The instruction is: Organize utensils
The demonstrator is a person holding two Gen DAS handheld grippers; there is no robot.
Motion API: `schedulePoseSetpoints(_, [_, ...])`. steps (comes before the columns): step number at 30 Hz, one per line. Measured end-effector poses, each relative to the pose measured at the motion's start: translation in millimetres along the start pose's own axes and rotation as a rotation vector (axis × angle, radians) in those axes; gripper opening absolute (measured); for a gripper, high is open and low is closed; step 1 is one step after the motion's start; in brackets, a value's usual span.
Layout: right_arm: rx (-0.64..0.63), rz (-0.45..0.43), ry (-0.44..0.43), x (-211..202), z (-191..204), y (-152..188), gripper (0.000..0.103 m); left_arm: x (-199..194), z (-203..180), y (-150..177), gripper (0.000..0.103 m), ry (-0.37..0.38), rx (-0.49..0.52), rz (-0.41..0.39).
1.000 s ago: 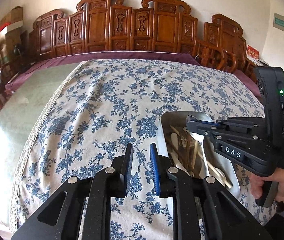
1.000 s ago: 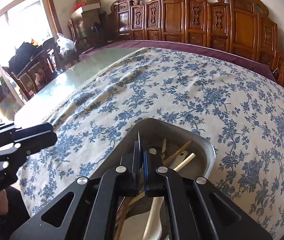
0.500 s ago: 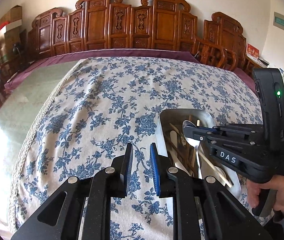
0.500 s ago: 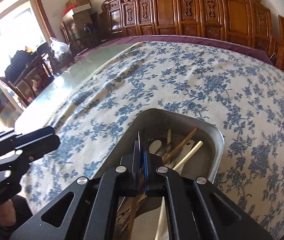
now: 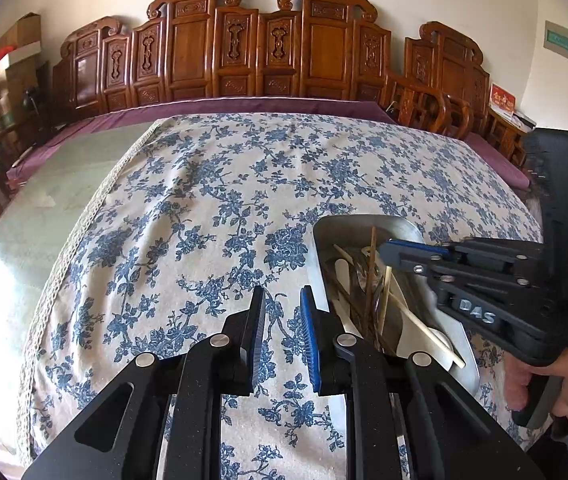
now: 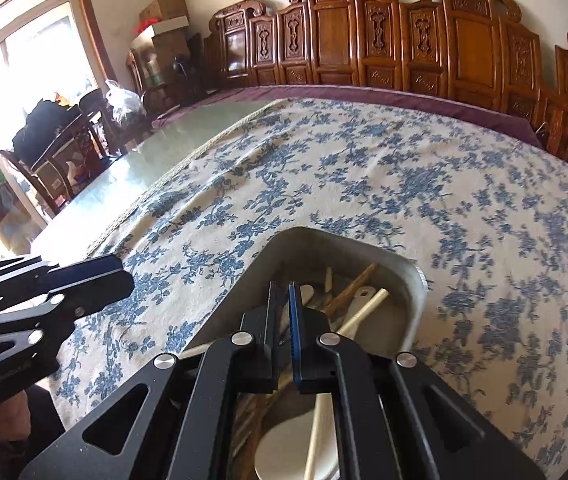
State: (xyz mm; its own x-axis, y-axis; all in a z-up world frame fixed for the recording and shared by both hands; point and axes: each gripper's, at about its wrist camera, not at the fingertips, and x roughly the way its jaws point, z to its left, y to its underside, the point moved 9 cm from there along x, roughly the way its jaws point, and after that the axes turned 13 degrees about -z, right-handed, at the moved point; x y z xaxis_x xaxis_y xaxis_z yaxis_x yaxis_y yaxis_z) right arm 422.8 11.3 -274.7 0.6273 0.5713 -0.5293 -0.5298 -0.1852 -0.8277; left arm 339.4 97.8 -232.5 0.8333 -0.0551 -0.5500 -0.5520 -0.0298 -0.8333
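Right wrist view, Spotter: Your right gripper (image 6: 283,292) hangs over the near end of the metal tray (image 6: 418,280), fingers all but pressed together with only a slit between them, nothing visibly pinched. Directly below and ahead lie the utensils: a white spoon (image 6: 364,304) and brown chopsticks (image 6: 354,284). They are heaped lengthwise, handles running away from you toward the tray's far rim.

Left wrist view, Checker: Your left gripper (image 5: 281,300) waits just beside the tray's left wall, over bare tablecloth (image 5: 211,208). Its fingers are spread a little and empty. Which hand is closer?

Spotter: The right, plainly. It is already above the pile, and its fingers point along the utensils' long axis. To pinch one across the handle you would likely need to roll the wrist or come straight down on it.

Checker: Room to work?

Spotter: Mind the raised walls on both sides. The crossed sticks may lift together, too. Beyond the far rim the cloth lies open right across to the purple border. The left half is free as well, good ground for laying things out. Carved wooden chairs (image 6: 364,28) line the wall, well apart.
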Motion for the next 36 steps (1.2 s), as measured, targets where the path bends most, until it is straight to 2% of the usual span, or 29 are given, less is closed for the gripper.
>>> schedulePoseSetpoints(6, [0.008,-0.038,0.060,-37,-12,8,0.007,0,-4,0,0.028,0.007,0.002,-0.003])
schedulePoseSetpoints(7, [0.012,-0.044,0.072,-43,-14,10,0.011,-1,-5,1,0.031,0.008,0.000,-0.002])
schedulePoseSetpoints(9, [0.023,-0.060,0.095,-56,-21,14,0.023,-1,-7,1,0.047,0.006,-0.003,-0.004])
schedulePoseSetpoints(14, [0.036,-0.086,0.157,-82,-36,21,0.046,-4,-14,2,0.070,0.003,-0.005,-0.006])
schedulePoseSetpoints(16, [0.052,-0.099,0.181,-95,-43,24,0.060,-6,-18,3,0.075,0.005,-0.008,-0.006])
schedulePoseSetpoints(18, [0.060,-0.106,0.204,-105,-48,26,0.070,-11,-24,2,0.085,0.008,-0.003,-0.018])
schedulePoseSetpoints(19, [0.065,-0.113,0.222,-114,-52,27,0.077,-15,-27,1,0.086,0.010,0.001,-0.027])
schedulePoseSetpoints(22, [0.078,-0.136,0.251,-133,-58,28,0.089,-26,-39,-1,0.095,0.014,0.012,-0.048])
schedulePoseSetpoints(28, [0.096,-0.165,0.291,-172,-64,30,0.099,-48,-62,4,0.095,0.018,0.028,-0.044])
schedulePoseSetpoints(36, [0.120,-0.195,0.322,-225,-64,38,0.100,-81,-90,20,0.095,0.047,0.037,-0.013])
